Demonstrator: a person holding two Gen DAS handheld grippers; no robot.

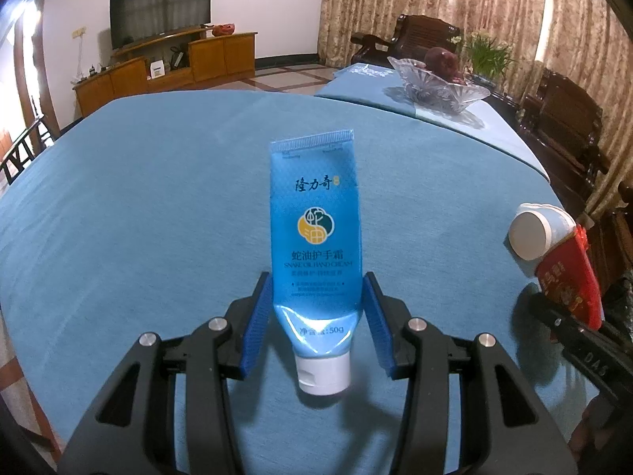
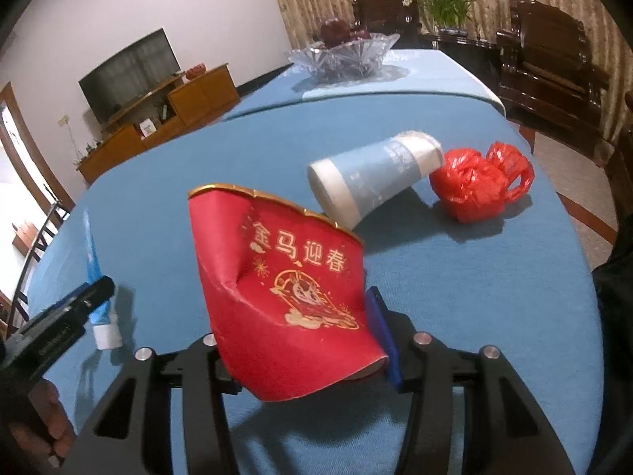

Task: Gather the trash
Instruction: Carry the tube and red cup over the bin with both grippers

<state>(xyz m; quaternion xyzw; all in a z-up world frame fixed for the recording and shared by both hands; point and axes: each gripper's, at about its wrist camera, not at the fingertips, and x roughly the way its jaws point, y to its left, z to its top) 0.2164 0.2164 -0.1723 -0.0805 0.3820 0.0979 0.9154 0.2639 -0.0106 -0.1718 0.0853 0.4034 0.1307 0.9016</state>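
Observation:
My left gripper point(image 1: 318, 289) is shut on a blue hand cream tube point(image 1: 316, 233), white cap toward me, held just above the blue tablecloth point(image 1: 138, 206). My right gripper point(image 2: 300, 312) is shut on a crushed red paper cup point(image 2: 285, 289) with gold print, lifted over the table. A light blue and white paper cup point(image 2: 376, 176) lies on its side beyond it, touching a crumpled red plastic bag point(image 2: 480, 182). The tube also shows at the left of the right wrist view point(image 2: 95, 261). The red cup point(image 1: 569, 281) and the blue cup point(image 1: 538, 233) show at the right of the left wrist view.
A glass fruit bowl point(image 2: 344, 55) with dark red fruit stands on the far part of the table. Dark wooden chairs point(image 2: 550, 63) stand along the right side. A TV point(image 1: 158, 10) and wooden cabinet point(image 1: 166, 69) are against the far wall.

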